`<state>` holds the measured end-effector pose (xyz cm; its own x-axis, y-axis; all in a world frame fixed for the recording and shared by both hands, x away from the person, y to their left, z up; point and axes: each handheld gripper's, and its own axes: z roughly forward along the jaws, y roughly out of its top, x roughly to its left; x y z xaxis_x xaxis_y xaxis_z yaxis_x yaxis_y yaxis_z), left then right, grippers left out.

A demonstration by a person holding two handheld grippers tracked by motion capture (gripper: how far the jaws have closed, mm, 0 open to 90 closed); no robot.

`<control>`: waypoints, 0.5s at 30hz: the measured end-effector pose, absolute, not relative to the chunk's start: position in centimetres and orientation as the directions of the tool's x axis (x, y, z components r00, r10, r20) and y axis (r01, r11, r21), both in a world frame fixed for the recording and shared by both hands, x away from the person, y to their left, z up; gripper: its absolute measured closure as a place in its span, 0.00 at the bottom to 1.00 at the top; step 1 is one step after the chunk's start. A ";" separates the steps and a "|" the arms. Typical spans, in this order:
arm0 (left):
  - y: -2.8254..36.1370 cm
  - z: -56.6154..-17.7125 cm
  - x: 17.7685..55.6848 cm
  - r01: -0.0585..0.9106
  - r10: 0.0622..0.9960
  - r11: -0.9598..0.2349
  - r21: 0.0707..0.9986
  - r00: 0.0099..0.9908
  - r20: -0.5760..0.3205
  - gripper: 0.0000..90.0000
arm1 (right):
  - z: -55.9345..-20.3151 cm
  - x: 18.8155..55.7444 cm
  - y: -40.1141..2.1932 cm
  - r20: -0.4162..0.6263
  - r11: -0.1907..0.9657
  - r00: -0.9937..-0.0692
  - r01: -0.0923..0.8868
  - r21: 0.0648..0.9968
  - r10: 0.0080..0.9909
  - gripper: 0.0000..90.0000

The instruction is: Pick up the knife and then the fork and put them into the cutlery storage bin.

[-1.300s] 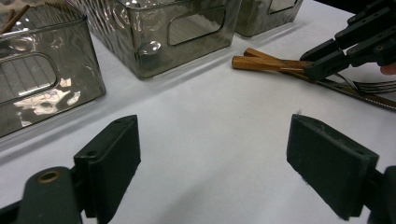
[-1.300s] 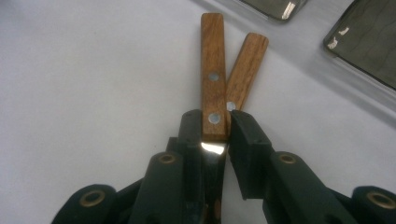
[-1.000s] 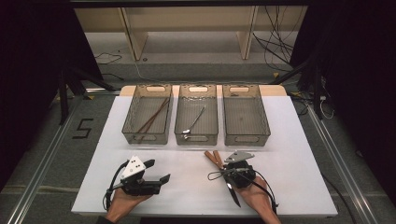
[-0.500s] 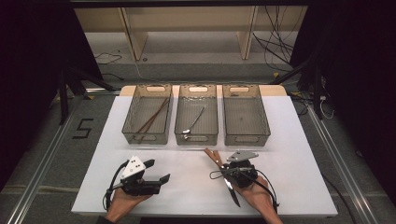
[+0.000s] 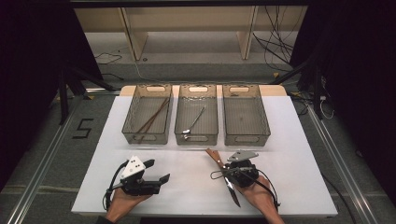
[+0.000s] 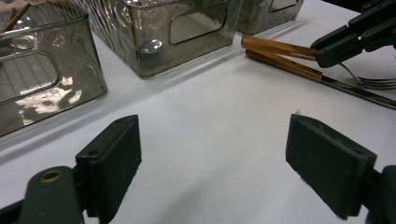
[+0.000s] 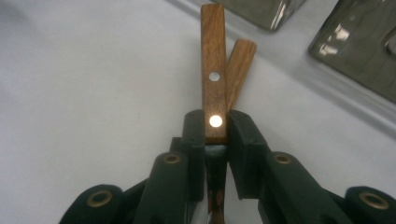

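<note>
My left hand-held gripper idles at seven o'clock on the tabletop, jaws wide and empty. At five o'clock, my right hand-held gripper pinches the wooden-handled knife near the handle's blade end. A second wooden-handled piece lies touching it and may drag along; the long blade could swing. The floor's "5" is the sole writing.

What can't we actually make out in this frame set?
- Knife blade: right gripper view, hidden behind the right gripper.
- Second wooden handle: whether it lifts with the knife, unclear.
- Fork: left gripper view, cut off by the edge.
- Left basket contents: high view, too small to identify.
</note>
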<state>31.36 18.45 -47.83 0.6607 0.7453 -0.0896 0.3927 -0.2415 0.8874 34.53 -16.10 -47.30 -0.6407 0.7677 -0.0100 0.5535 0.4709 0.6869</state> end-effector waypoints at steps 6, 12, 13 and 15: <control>18.4 -47.8 31.4 0.392 0.744 -0.240 0.888 0.662 -0.091 0.20 | -47.4 35.1 -16.8 0.014 0.488 -0.638 0.603 0.631 0.770 0.86; 18.5 -47.8 31.3 0.392 0.742 -0.244 0.887 0.665 -0.089 0.20 | -47.2 35.2 -16.7 0.014 0.509 -0.647 0.612 0.605 0.762 0.86; 18.5 -47.8 31.3 0.392 0.742 -0.243 0.887 0.665 -0.090 0.20 | -47.2 35.2 -16.7 0.010 0.513 -0.649 0.611 0.602 0.761 0.86; 18.5 -47.8 31.3 0.392 0.742 -0.244 0.887 0.665 -0.090 0.20 | -47.2 35.2 -16.7 0.010 0.517 -0.650 0.613 0.597 0.760 0.86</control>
<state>31.34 18.47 -47.79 0.6645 0.7418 -0.0900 0.3923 -0.2438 0.8869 35.20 -16.68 -47.16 -0.6498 0.7600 0.0097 0.6133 0.5167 0.5974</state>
